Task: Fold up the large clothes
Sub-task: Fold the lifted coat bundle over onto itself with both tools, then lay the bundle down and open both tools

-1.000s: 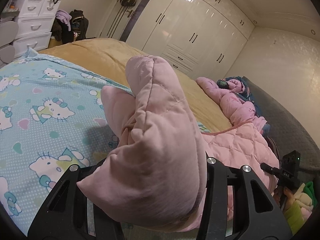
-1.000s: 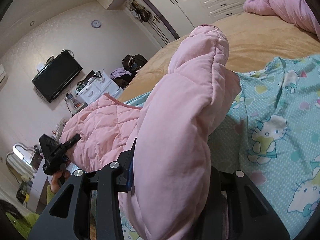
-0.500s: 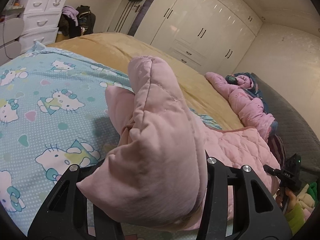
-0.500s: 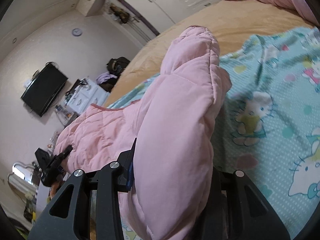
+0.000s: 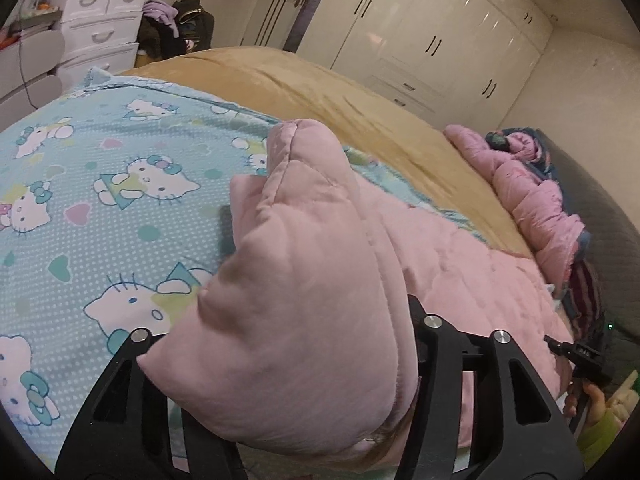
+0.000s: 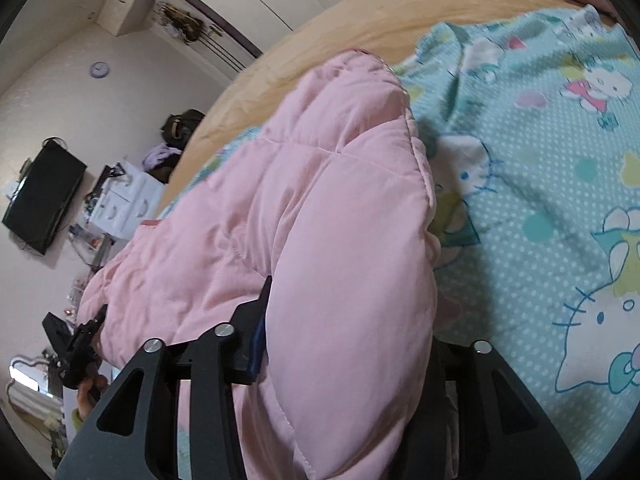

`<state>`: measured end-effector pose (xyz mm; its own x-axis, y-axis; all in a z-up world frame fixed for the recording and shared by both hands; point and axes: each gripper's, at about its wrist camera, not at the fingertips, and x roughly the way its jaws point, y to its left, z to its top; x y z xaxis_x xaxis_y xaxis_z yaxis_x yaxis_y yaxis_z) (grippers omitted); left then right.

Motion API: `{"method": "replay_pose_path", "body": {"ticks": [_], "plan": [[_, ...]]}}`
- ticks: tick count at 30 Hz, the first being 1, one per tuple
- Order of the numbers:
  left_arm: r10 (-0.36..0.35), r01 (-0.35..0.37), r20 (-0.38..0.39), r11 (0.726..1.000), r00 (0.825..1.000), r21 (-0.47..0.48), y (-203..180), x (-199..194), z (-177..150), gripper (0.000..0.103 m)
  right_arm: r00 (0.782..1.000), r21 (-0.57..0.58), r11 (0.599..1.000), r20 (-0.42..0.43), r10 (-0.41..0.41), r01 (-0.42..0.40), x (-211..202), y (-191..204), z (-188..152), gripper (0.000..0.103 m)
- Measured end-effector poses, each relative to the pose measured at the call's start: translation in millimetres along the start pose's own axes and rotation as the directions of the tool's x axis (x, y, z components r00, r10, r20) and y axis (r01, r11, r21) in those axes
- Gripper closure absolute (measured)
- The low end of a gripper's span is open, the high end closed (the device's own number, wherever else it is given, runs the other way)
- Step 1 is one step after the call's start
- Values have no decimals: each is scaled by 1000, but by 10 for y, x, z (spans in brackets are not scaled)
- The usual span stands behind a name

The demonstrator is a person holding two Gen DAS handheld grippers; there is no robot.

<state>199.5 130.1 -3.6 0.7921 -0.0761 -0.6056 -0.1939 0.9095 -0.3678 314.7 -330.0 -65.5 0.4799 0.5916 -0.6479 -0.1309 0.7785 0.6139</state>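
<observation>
Jacket [image 5: 304, 320]: pink, quilted, padded; lies across the lower right of the left wrist view and the centre and left of the right wrist view, on a sheet [image 5: 100, 208] printed with cartoon cats. Beneath and beyond the sheet, a tan bedspread [image 5: 320, 92] covers the bed.

Left gripper [image 5: 296, 412]: bottom centre of its frame, a thick bunched wad of jacket between its fingers. Jaws opening; the wad fills the gap and presses against both fingers, so the hold is judged not yet let go.

Right gripper [image 6: 344, 392]: bottom centre of its frame, likewise stuffed with a fat fold of jacket. Jaws opening; cloth touches both sides.

Purpose of hold, as judged: each gripper takes one end of the same edge, so the edge travels level and the fold lands straight on the sheet. Both point downward toward the bed, which suits laying the edge down and releasing it.

Other items: second pink garment [image 5: 532, 196] heaped at right of the left view, well apart from the jacket. White wardrobe [image 5: 420, 40], upper right. White drawers [image 5: 100, 32], upper left. Television [image 6: 42, 200] on the wall, left of the right view. Clock [image 6: 99, 69], upper left
</observation>
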Motion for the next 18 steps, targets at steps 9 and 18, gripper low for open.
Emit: {"method": "replay_pose_path", "body": {"ticks": [9, 18], "plan": [[99, -99, -28, 995, 995, 2, 60, 71, -38, 24, 983, 14, 984, 33, -180, 180, -131, 62, -59, 8], [204, -208, 69, 976, 977, 68, -93, -287, 45, 9, 950, -125, 961, 228, -214, 247, -814, 509, -96, 5]]}}
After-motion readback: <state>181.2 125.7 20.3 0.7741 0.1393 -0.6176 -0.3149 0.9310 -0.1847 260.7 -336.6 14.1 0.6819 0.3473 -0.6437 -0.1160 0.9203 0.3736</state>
